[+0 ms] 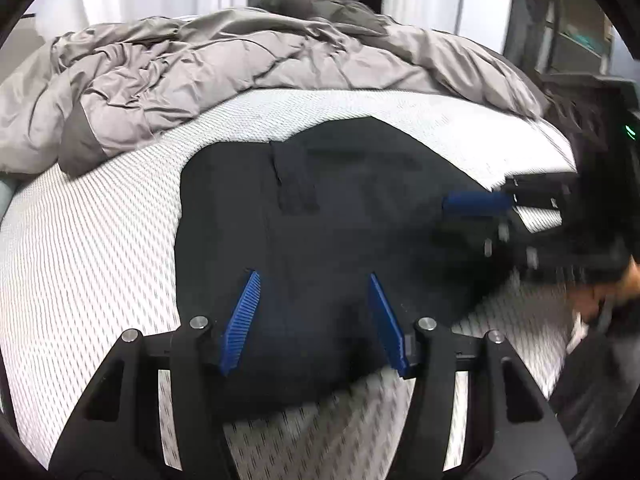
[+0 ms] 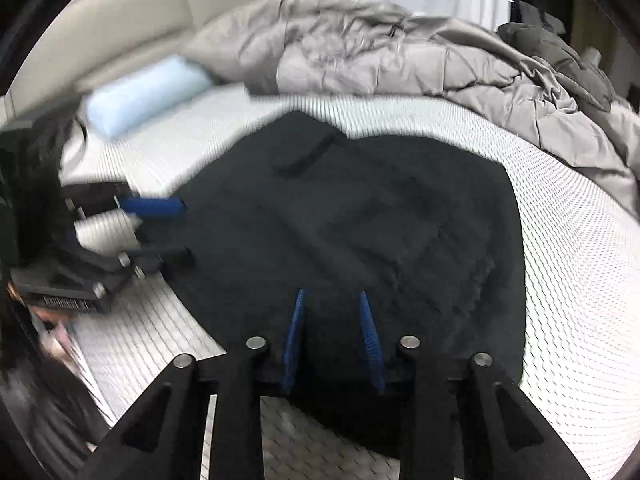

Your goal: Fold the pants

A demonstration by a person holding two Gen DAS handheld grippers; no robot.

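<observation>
Left tongs (image 1: pixel 314 276) at bottom of frame, blue pads spread wide, hovering above black pants (image 1: pixel 320 216). Right tongs (image 2: pixel 332 294) bottom centre, pads apart with narrower gap, nothing between them. Pants lie folded in compact block mid-frame on white mattress (image 1: pixel 100 248). Beyond, rumpled grey duvet (image 1: pixel 160 68); light blue pillow (image 2: pixel 148 92) upper left.

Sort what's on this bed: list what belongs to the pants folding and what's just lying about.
For the job:
black pants, folded compact on the mattress
left tongs, open
right tongs, open

Just lying about:
grey comforter
light blue pillow
</observation>
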